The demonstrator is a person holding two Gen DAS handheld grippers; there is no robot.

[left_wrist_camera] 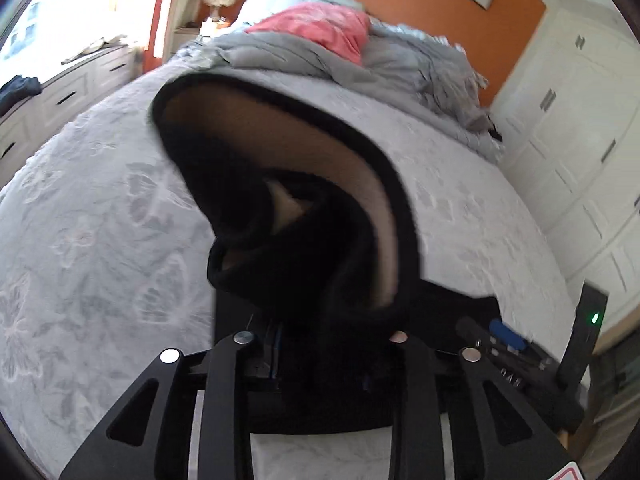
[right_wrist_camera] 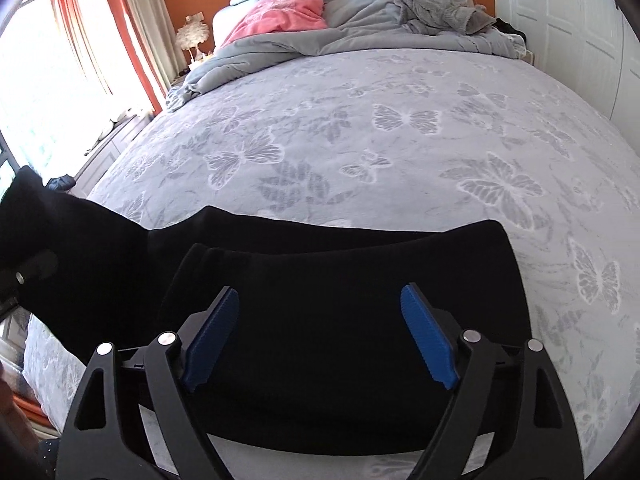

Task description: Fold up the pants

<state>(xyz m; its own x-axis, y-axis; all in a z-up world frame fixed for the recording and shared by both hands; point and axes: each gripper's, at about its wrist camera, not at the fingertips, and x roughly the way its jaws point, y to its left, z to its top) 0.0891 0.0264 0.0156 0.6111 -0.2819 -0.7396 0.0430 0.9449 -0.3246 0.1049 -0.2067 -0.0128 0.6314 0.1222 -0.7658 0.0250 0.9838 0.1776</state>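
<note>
The black pants [right_wrist_camera: 340, 280] lie partly folded across the near edge of the bed. In the left wrist view my left gripper [left_wrist_camera: 320, 332] is shut on a bunched end of the pants [left_wrist_camera: 304, 216], lifted off the bed so the tan lining shows; its fingertips are hidden in the cloth. My right gripper [right_wrist_camera: 320, 332] is open, its blue pads [right_wrist_camera: 212, 340] spread just above the folded pants, holding nothing. The right gripper also shows in the left wrist view [left_wrist_camera: 508, 344], low right.
The bed [right_wrist_camera: 400, 128] has a grey butterfly cover. A crumpled grey duvet [right_wrist_camera: 360, 28] and a pink pillow [right_wrist_camera: 280, 12] lie at the head. White wardrobes [left_wrist_camera: 580, 140] stand to the right, a white dresser [left_wrist_camera: 64, 92] and window to the left.
</note>
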